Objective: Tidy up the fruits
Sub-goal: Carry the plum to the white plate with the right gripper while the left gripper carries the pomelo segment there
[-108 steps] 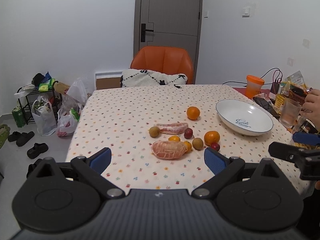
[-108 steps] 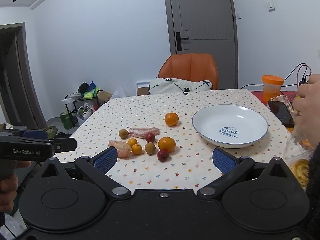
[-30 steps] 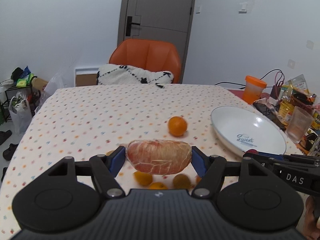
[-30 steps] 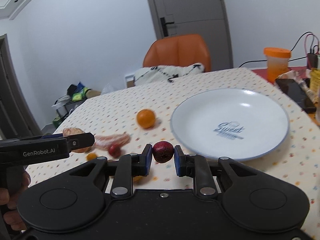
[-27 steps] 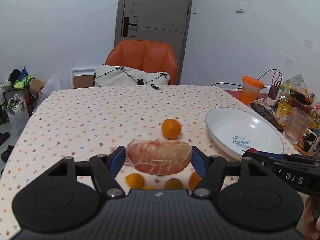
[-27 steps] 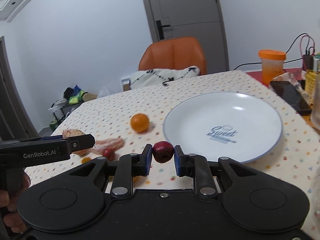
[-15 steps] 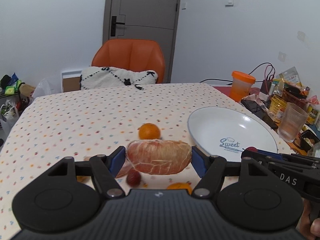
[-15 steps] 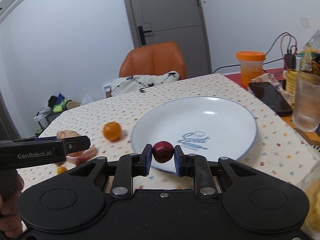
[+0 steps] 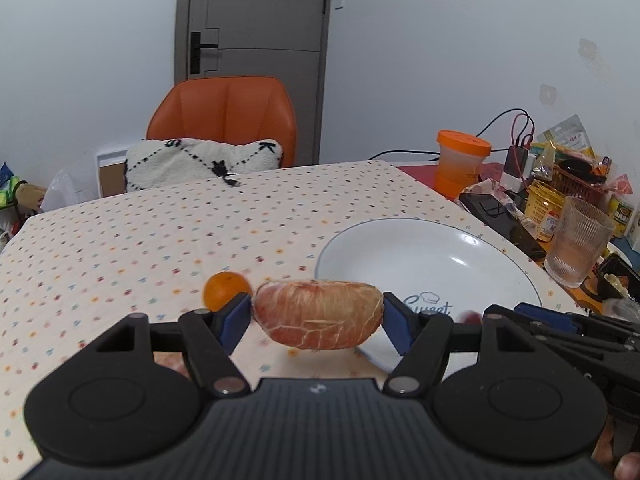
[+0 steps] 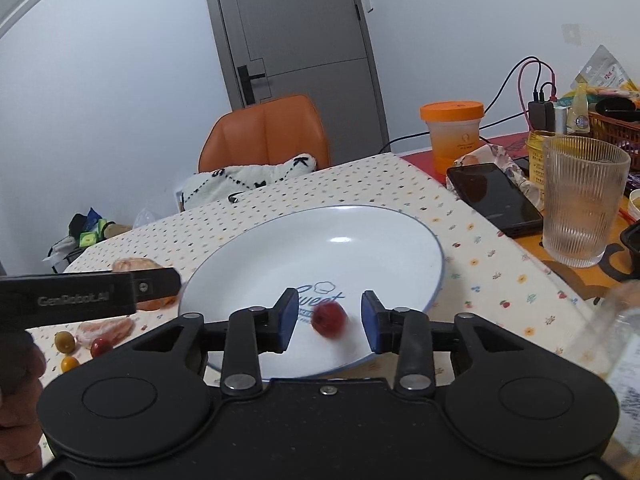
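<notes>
While the left gripper (image 9: pixel 318 314) pinches a peeled pomelo chunk (image 9: pixel 318 314) just off the plate (image 10: pixel 380 236) rim's near-left side, the right gripper (image 10: pixel 329 322) has its fingers spread apart, a blurred red fruit (image 10: pixel 329 319) between them over the plate's near part. An orange (image 9: pixel 224 290) sits on the table (image 9: pixel 160 232), left of the plate.

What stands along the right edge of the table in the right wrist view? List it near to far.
Ribbed clear drinking glass → black smartphone lying flat → orange-lidded translucent plastic cup.
</notes>
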`<control>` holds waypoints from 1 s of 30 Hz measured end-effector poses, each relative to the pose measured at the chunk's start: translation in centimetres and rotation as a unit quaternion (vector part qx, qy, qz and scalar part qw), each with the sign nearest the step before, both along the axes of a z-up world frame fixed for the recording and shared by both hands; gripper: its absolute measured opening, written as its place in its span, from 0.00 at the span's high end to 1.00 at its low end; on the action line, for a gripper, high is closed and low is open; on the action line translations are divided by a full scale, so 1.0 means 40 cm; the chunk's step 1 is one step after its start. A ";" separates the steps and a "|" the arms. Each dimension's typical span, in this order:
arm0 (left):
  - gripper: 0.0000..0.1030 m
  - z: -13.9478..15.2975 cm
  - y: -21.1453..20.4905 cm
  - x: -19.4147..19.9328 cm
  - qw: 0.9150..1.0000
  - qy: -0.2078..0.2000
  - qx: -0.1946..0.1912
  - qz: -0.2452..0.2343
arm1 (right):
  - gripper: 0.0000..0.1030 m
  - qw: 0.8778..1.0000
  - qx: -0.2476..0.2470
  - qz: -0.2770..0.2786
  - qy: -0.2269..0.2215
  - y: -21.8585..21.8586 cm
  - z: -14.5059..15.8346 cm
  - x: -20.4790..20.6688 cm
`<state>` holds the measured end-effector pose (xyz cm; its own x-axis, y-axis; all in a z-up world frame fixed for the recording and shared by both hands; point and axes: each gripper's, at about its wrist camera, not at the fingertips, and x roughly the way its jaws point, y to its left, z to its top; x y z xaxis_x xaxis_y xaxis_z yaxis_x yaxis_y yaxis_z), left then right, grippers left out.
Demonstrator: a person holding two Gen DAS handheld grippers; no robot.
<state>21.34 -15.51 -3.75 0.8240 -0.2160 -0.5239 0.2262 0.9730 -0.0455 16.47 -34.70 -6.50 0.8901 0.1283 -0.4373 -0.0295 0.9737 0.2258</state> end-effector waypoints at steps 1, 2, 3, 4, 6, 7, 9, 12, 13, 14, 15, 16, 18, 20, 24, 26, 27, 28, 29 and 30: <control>0.33 -0.002 -0.007 0.007 1.000 0.001 0.001 -0.001 | 0.63 1.000 0.002 -0.001 0.000 -0.004 -0.001 0.000; 0.33 -0.004 -0.013 0.013 1.000 0.002 0.002 -0.002 | 0.61 1.000 0.005 -0.001 -0.001 -0.009 -0.002 0.000; 0.33 -0.005 -0.018 0.018 1.000 0.002 0.002 -0.003 | 0.57 1.000 0.009 -0.001 -0.002 -0.014 -0.003 0.000; 0.33 -0.007 -0.022 0.023 1.000 0.003 0.002 -0.004 | 0.56 1.000 0.012 -0.001 -0.003 -0.019 -0.004 -0.001; 0.33 -0.010 -0.031 0.034 1.000 0.007 0.002 -0.005 | 0.54 1.000 0.014 0.001 -0.004 -0.022 -0.007 -0.002; 0.33 -0.011 -0.034 0.039 1.000 0.008 0.000 -0.005 | 0.54 1.000 0.016 0.002 -0.006 -0.024 -0.007 -0.005; 0.33 -0.012 -0.042 0.048 1.000 0.011 -0.004 -0.010 | 0.53 1.000 0.017 0.003 -0.008 -0.025 -0.005 -0.007; 0.32 -0.011 -0.048 0.051 1.000 0.012 -0.008 -0.012 | 0.49 1.000 0.017 0.005 -0.011 -0.024 -0.004 -0.011; 0.31 -0.011 -0.046 0.051 1.000 0.014 -0.010 -0.012 | 0.49 1.000 0.016 0.007 -0.011 -0.023 -0.004 -0.013; 0.30 -0.009 -0.043 0.049 1.000 0.013 -0.013 -0.011 | 0.48 1.000 0.014 0.009 -0.011 -0.020 -0.003 -0.015; 0.29 -0.006 -0.039 0.045 1.000 0.011 -0.017 -0.012 | 0.48 1.000 0.013 0.011 -0.012 -0.020 -0.002 -0.014; 0.28 -0.001 -0.033 0.040 1.000 0.008 -0.022 -0.012 | 0.48 1.000 0.013 0.012 -0.012 -0.019 -0.001 -0.014; 0.26 0.010 -0.021 0.030 1.000 0.003 -0.028 -0.008 | 0.48 1.000 0.017 0.013 -0.013 -0.015 0.002 -0.017; 0.25 0.021 -0.009 0.019 1.000 -0.004 -0.028 -0.001 | 0.48 1.000 0.017 0.015 -0.015 -0.009 0.005 -0.020; 0.24 0.041 0.023 -0.004 0.999 -0.012 -0.028 0.014 | 0.45 0.999 0.017 0.020 -0.019 0.006 0.016 -0.030; 0.21 0.048 0.040 -0.017 0.999 -0.014 -0.029 0.022 | 0.44 0.999 0.018 0.022 -0.021 0.014 0.022 -0.036; 0.21 0.051 0.050 -0.024 0.999 -0.016 -0.029 0.027 | 0.43 0.999 0.018 0.023 -0.021 0.017 0.023 -0.039; 0.19 0.053 0.059 -0.032 0.999 -0.019 -0.028 0.032 | 0.43 0.999 0.019 0.025 -0.022 0.020 0.025 -0.042; 0.18 0.055 0.069 -0.040 0.999 -0.022 -0.027 0.038 | 0.43 0.999 0.019 0.027 -0.023 0.024 0.027 -0.046; 0.17 0.058 0.078 -0.048 0.998 -0.024 -0.026 0.044 | 0.42 0.999 0.018 0.028 -0.024 0.029 0.029 -0.050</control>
<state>19.43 -12.39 -1.44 0.8647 -0.1679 -0.4734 0.1437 0.9858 -0.0873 14.46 -33.54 -5.34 0.9008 0.1935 -0.3887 -0.0955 0.9616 0.2574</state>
